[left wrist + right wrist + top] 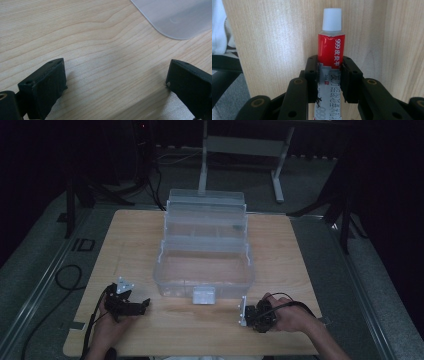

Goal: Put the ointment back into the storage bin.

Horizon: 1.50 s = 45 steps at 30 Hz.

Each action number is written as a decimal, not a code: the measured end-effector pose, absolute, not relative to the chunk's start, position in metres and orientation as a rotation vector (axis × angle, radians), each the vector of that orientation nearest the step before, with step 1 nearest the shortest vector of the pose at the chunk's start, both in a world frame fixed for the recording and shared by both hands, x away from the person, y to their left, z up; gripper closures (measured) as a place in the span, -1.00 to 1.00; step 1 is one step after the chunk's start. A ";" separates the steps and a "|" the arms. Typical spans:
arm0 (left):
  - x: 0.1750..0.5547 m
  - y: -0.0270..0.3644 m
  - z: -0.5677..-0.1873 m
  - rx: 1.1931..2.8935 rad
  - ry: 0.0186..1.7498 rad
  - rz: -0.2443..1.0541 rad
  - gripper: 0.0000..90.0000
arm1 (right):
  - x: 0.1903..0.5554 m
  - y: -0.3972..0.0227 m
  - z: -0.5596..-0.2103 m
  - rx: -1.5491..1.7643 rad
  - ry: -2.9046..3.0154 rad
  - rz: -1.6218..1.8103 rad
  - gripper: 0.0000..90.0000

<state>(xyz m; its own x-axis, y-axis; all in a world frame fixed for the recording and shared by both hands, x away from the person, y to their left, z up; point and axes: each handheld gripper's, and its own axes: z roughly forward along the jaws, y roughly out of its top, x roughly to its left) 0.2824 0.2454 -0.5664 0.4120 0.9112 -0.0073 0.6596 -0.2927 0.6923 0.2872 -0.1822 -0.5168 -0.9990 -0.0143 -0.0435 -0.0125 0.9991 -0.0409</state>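
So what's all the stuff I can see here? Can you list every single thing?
storage box: one, clear plastic, middle of the table, lid up, white latch at its near side.
tube: one, red and white with a white cap, clamped between the right gripper's jaws.
table: one, light wood, under everything.
frame: one, grey metal, on the floor behind the table.
left gripper: one, black, jaws wide apart over bare wood near the box corner.
right gripper: one, black, shut on the tube.
hands: two, at the table's near edge, one on each gripper.
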 end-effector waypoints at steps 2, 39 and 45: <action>0.282 0.245 -0.566 2.052 1.328 0.525 -0.93 | 0.287 -0.182 -0.517 -0.019 3.097 -0.069 0.56; 0.282 0.245 -0.566 2.052 1.328 0.525 -0.93 | 0.303 -0.189 -0.453 0.026 3.009 -0.020 0.56; 0.282 0.245 -0.566 2.052 1.328 0.525 -0.93 | 0.306 -0.189 -0.441 0.024 2.992 -0.010 0.56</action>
<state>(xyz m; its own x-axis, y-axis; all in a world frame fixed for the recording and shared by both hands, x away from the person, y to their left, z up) 0.2825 0.2454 -0.5664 0.4121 0.9111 -0.0074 0.6595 -0.2927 0.6924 0.3062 -0.1888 -0.4410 -0.9887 0.0152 -0.1494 0.0162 0.9999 -0.0054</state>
